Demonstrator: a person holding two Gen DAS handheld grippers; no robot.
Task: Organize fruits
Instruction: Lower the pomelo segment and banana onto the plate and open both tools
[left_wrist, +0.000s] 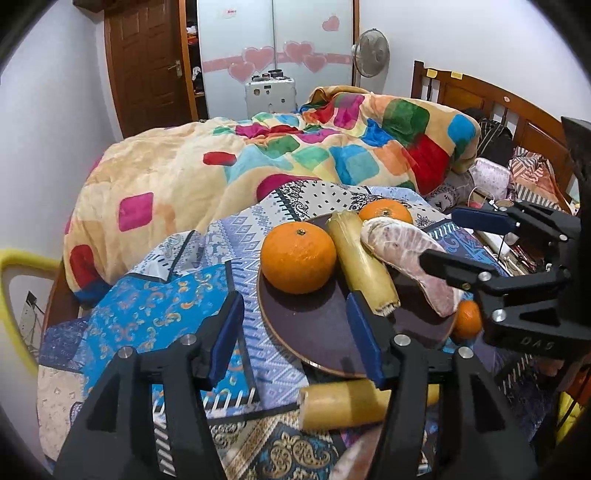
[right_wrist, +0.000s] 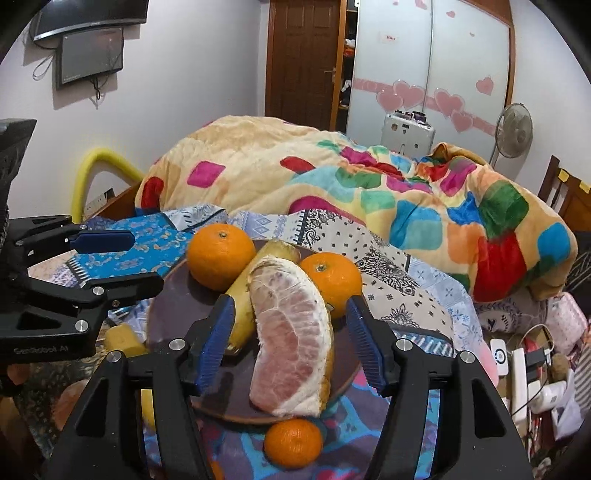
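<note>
A dark round plate (left_wrist: 314, 325) (right_wrist: 173, 306) lies on a patterned cloth on the bed. On it are two oranges (left_wrist: 298, 256) (right_wrist: 221, 255), a yellow cane piece (left_wrist: 360, 258) and a peeled pomelo wedge (right_wrist: 291, 339) (left_wrist: 406, 258). The second orange (right_wrist: 332, 282) (left_wrist: 386, 212) sits at the plate's far side. A small orange (right_wrist: 293, 443) (left_wrist: 467, 319) and another cane piece (left_wrist: 343, 404) (right_wrist: 122, 339) lie off the plate. My left gripper (left_wrist: 299, 332) is open and empty at the plate's near-left edge. My right gripper (right_wrist: 291, 343) is open, its jaws on either side of the pomelo wedge without touching it.
A bunched colourful quilt (left_wrist: 258, 158) fills the bed behind the plate. A wooden headboard (left_wrist: 498, 107) and clutter with cables (right_wrist: 528, 362) are at the right. A yellow padded rail (right_wrist: 99, 166) stands at the bed's left side.
</note>
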